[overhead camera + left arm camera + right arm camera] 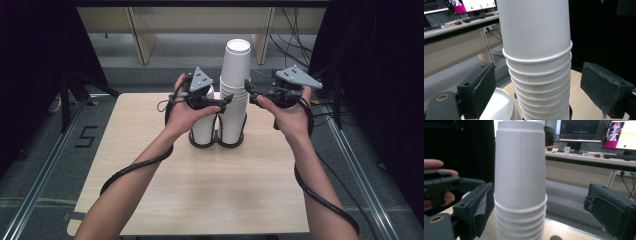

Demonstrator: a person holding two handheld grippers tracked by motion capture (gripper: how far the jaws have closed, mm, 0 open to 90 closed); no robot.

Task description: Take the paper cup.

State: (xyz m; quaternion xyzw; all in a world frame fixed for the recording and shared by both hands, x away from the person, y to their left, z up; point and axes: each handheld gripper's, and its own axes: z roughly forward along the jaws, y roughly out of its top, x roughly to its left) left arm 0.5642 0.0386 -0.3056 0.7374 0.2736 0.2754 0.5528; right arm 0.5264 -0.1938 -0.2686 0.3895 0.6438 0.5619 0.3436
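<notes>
Fingers apart on both sides, nothing clamped, tall cup stack [234, 95] sits right btwn us.
Left gripper [226, 98] at its 9 o'clock, right gripper [248, 90] at 3, about equally near; stack axis is vertical, top cup [520, 165] stands proud. Short stack [203, 125] is just beside, at 9, on the table [200, 200].

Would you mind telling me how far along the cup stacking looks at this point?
Done: most cups sit nested upside down in the tall stack, beside a shorter stack in the dark double-ring holder. In hand: both hand-held grippers, left and right, flank the tall stack, jaws open around it without pressing. Left: probably gripping a cup; which way cups are moving, I cannot tell.
</notes>
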